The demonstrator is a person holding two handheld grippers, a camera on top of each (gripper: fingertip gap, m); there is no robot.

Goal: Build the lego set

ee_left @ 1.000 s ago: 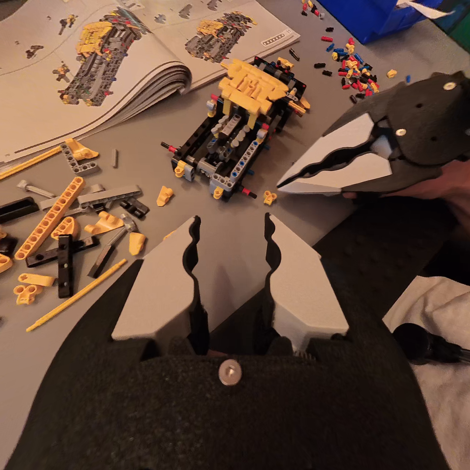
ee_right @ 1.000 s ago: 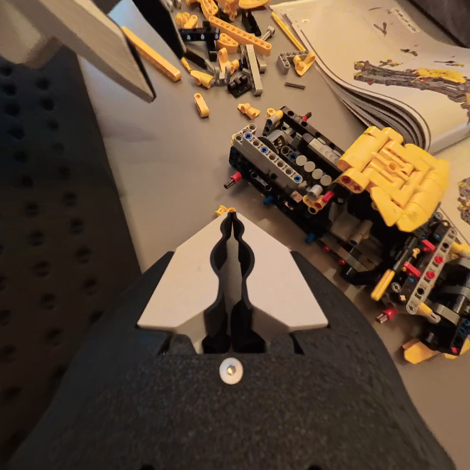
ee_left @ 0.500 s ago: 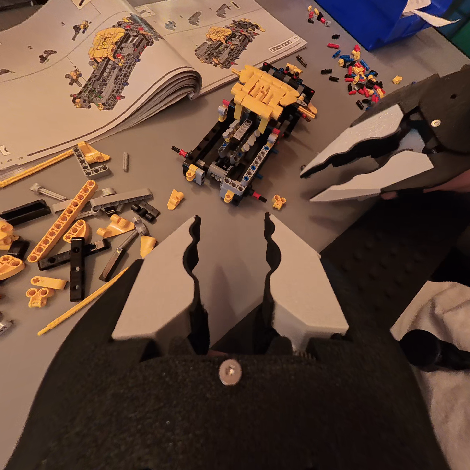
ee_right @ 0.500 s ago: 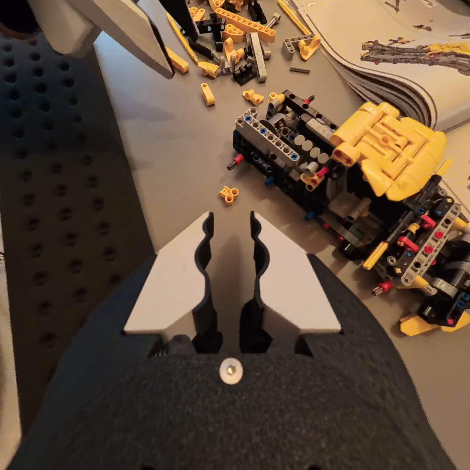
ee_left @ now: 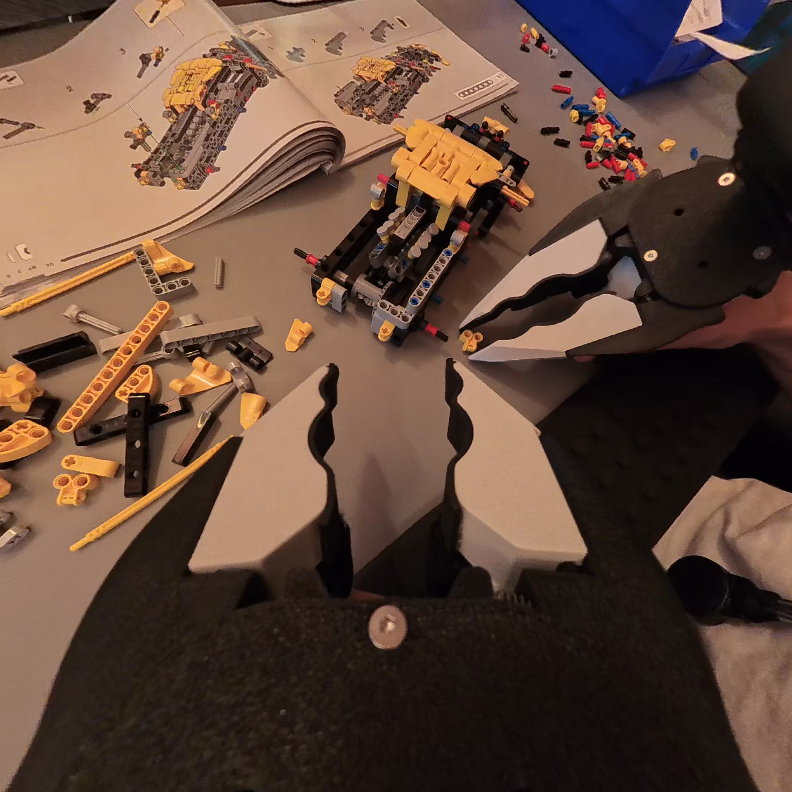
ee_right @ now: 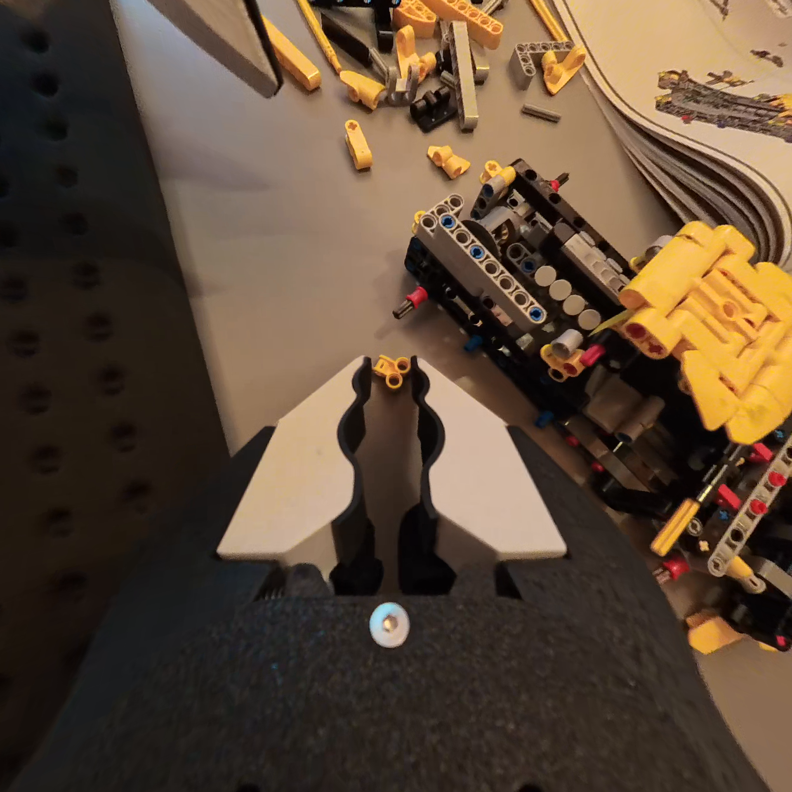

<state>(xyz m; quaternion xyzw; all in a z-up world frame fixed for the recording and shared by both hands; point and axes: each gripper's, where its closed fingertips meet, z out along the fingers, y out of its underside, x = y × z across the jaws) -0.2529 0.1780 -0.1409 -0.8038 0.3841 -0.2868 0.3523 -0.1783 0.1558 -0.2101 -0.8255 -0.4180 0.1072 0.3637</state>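
We read the build as partway done. The half-built black, grey and yellow Technic vehicle chassis (ee_left: pixel 422 233) stands on the grey tabletop (ee_left: pixel 265 240), just below the open instruction booklet (ee_left: pixel 171 128); a frame, piston row and yellow panel block are on it, with bare pins jutting out.

Much is left, in our judgement: a scatter of loose yellow, black and grey beams and connectors (ee_left: pixel 128 385) lies to the left, and a heap of small red, blue, black and yellow pins (ee_left: pixel 608 141) sits far right near the blue box (ee_left: pixel 621 38).

Step in hand looks like picking up the next part. Our right gripper (ee_right: pixel 390 364) is low at the table, tips either side of a small yellow double-hole connector (ee_right: pixel 391 370), just beside the chassis's near corner. The jaws are narrowed about it; whether they pinch it yet we cannot tell.

Our left gripper (ee_left: pixel 388 368) hovers above bare table, jaws spread wide and empty.
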